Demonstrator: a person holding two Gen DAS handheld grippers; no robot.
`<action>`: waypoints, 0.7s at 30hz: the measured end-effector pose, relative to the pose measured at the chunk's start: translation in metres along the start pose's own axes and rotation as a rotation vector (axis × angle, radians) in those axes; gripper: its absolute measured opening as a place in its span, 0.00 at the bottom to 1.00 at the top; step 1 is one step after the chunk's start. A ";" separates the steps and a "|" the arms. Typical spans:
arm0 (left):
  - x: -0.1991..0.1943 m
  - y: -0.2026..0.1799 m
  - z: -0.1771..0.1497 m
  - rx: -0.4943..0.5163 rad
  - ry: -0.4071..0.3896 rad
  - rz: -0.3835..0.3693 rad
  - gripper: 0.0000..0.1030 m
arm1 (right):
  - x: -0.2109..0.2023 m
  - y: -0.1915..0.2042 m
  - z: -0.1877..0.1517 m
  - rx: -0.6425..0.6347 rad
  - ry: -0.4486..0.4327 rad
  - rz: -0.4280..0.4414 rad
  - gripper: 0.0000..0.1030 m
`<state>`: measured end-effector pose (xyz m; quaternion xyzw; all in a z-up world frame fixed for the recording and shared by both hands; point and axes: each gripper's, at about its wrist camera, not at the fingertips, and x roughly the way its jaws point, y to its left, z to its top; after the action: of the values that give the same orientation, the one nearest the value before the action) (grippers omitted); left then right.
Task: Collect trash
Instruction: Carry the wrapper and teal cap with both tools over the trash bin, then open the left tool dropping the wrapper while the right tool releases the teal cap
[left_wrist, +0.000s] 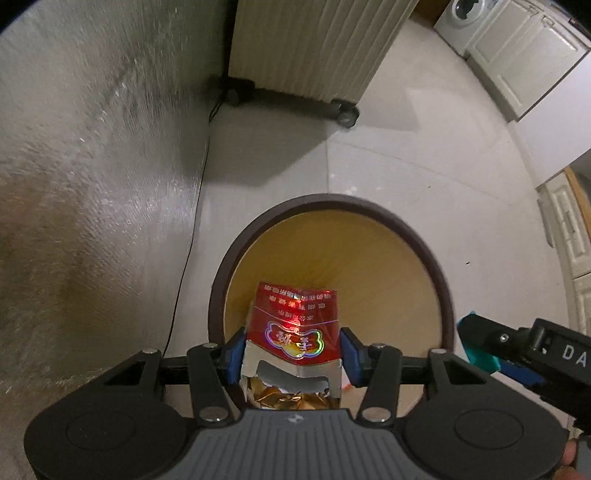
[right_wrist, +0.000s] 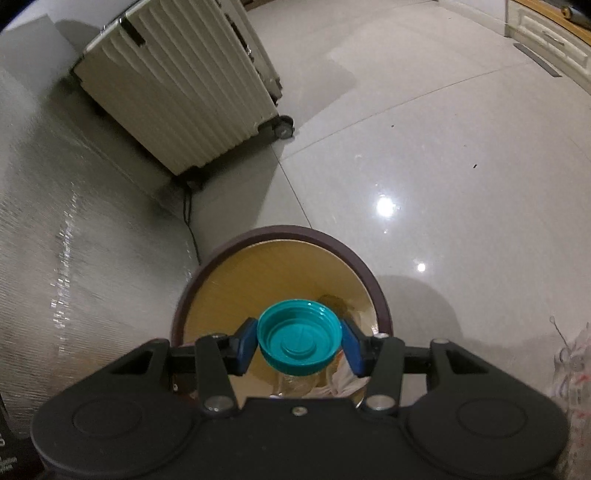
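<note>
My left gripper (left_wrist: 293, 350) is shut on a torn red cigarette pack (left_wrist: 295, 321) with gold foil showing at its open end. The pack hangs over the mouth of a round bin (left_wrist: 424, 236) with a dark rim and tan inside. In the right wrist view my right gripper (right_wrist: 299, 343) is shut on a teal bottle cap (right_wrist: 299, 334), open side toward the camera, above the same bin (right_wrist: 365, 273). Crumpled white paper (right_wrist: 343, 380) and a clear item lie inside the bin. The right gripper's body (left_wrist: 524, 347) shows at the right edge of the left wrist view.
A cream ribbed suitcase on wheels (left_wrist: 314, 48) (right_wrist: 177, 96) stands beyond the bin against a textured grey wall (left_wrist: 92, 184). A thin black cord (left_wrist: 192, 236) runs along the wall's foot. White cabinets (left_wrist: 524, 55) and a washing machine (left_wrist: 461, 22) are far right. A crinkled clear bag (right_wrist: 572, 369) lies right.
</note>
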<state>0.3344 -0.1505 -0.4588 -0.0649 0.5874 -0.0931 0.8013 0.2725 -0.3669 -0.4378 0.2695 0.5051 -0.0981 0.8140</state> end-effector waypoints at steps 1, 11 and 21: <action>0.005 0.001 0.002 0.004 0.002 0.003 0.50 | 0.006 0.000 0.002 -0.004 0.007 -0.004 0.48; 0.038 0.003 0.014 0.043 0.009 0.032 0.54 | 0.039 -0.005 0.013 -0.040 0.057 -0.037 0.48; 0.041 0.006 0.015 0.092 0.018 0.088 0.73 | 0.062 -0.007 0.015 -0.078 0.076 -0.089 0.49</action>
<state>0.3611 -0.1543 -0.4933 -0.0015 0.5918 -0.0853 0.8015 0.3099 -0.3736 -0.4893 0.2185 0.5505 -0.1040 0.7990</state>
